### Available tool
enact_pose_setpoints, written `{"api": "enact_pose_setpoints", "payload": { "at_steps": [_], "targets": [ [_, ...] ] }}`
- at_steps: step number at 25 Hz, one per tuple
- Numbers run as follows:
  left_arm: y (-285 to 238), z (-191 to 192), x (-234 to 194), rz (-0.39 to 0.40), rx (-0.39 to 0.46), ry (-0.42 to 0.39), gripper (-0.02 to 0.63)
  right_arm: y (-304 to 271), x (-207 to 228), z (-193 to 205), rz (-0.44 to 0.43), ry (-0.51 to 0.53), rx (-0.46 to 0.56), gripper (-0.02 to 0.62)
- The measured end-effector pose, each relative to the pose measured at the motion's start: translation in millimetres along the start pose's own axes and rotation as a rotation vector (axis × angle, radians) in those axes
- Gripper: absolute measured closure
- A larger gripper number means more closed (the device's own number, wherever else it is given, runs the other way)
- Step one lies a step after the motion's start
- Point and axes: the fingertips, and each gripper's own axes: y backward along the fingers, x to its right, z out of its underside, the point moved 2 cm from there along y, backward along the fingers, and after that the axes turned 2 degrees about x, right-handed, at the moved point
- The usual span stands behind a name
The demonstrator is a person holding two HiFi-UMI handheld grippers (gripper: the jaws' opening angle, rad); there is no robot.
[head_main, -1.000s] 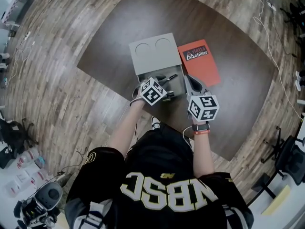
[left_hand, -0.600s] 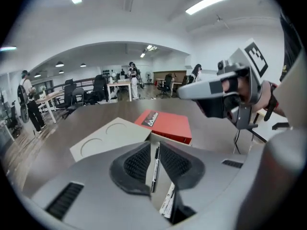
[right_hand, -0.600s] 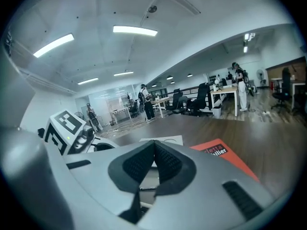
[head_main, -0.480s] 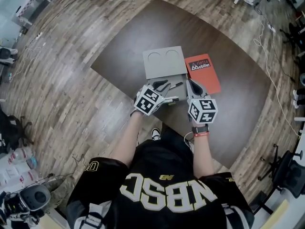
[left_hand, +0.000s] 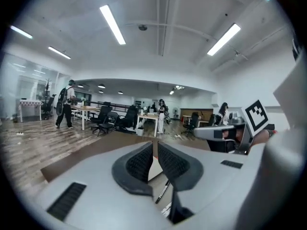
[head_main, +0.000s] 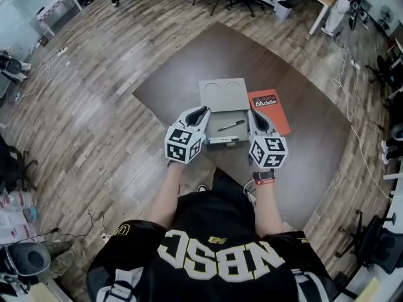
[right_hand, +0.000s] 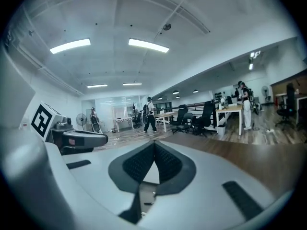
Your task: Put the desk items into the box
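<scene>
Both claws are held up over the near edge of the grey box (head_main: 217,119), at the centre of the frame, and point out across the room, not down at the worktop (head_main: 182,74). The left claw (head_main: 197,112) has just been closing; its pads stand nearly together with only a thin slit between them, and nothing is in it. The right claw (head_main: 257,114) is empty too, and its pads meet at the tips.

In the box's open compartment lie a black pen (head_main: 231,125), slanted, and a white item (head_main: 223,140) along the lower edge. The red booklet (head_main: 274,112) is still outside, flat on the worktop just right of the box. Its long axis runs up the frame with a slight lean to the left.

The booklet probably goes in next. It lies directly beyond the right claw's tips, with the box between it and the left claw, so the right hand is clearly nearer.
</scene>
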Motion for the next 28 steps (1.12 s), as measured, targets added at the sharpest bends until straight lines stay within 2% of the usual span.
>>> {"api": "enact_pose_setpoints", "payload": {
  "at_steps": [3, 7, 15, 20, 28],
  "targets": [
    [19, -14, -11, -0.067, 0.079, 0.024, 0.577, 4, -8, -5, 0.008, 0.004, 0.029, 0.588],
    [38, -24, -22, -0.146, 0.136, 0.013, 0.592, 6, -19, -6, 0.024, 0.038, 0.03, 0.588],
    [56, -26, -20, -0.22, 0.138, -0.018, 0.592, 20, -24, -6, 0.044, 0.042, 0.041, 0.588],
    [57, -30, -17, -0.214, 0.144, -0.05, 0.592, 22, -20, -3, 0.051, 0.041, 0.033, 0.588],
    [18, -10, -4, -0.149, 0.074, -0.046, 0.592, 14, 1, 6, 0.064, 0.019, 0.007, 0.588]
  ]
}}
